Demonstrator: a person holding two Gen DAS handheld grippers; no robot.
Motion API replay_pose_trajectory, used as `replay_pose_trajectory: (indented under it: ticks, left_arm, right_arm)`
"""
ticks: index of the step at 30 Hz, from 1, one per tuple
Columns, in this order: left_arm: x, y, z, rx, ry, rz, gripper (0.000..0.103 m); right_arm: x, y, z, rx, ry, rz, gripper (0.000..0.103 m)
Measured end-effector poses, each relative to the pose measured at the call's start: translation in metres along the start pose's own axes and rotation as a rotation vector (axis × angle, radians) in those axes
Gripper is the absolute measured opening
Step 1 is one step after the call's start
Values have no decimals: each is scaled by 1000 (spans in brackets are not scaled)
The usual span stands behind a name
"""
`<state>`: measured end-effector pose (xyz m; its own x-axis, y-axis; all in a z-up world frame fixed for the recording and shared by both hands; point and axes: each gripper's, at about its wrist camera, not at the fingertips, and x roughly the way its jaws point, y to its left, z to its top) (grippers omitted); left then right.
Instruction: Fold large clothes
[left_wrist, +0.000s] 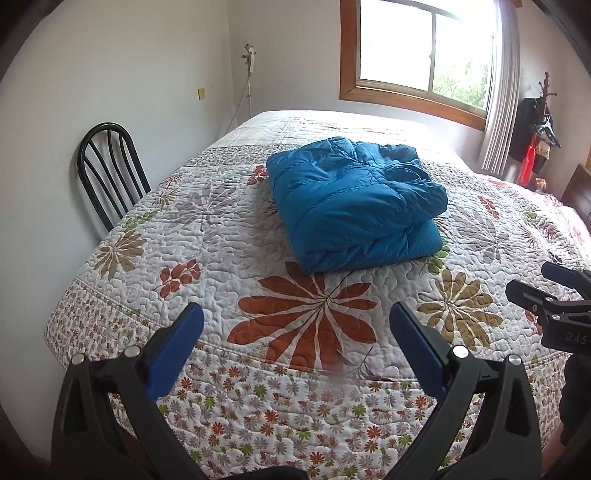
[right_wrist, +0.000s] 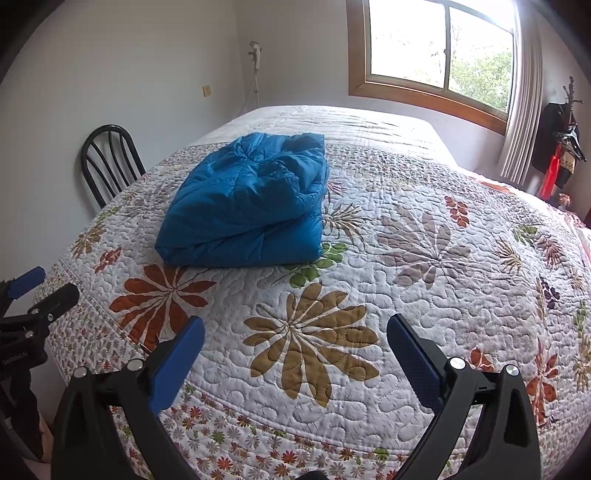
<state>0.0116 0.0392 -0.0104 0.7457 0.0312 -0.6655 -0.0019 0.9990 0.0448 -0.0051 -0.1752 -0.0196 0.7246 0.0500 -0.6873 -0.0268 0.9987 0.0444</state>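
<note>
A blue quilted jacket (left_wrist: 351, 203) lies folded into a thick bundle on the flowered bedspread (left_wrist: 221, 236); it also shows in the right wrist view (right_wrist: 251, 206). My left gripper (left_wrist: 295, 317) is open and empty, held over the near edge of the bed, well short of the jacket. My right gripper (right_wrist: 295, 328) is open and empty too, to the right of the jacket and nearer me. The right gripper also shows at the right edge of the left wrist view (left_wrist: 532, 282). The left gripper shows at the left edge of the right wrist view (right_wrist: 48, 286).
A black metal chair (left_wrist: 107, 173) stands against the white wall left of the bed. A window (left_wrist: 424, 48) with a curtain (left_wrist: 502, 110) is behind the bed. A coat rack (left_wrist: 543, 125) with dark clothes stands at the far right.
</note>
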Motion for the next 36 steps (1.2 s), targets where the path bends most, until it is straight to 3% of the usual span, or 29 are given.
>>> replay_pose_trajectory:
  ticks: [36]
  left_arm:
    - [4, 3, -1, -6, 11, 0, 100]
  right_arm:
    - [4, 0, -2, -17, 10, 19, 99]
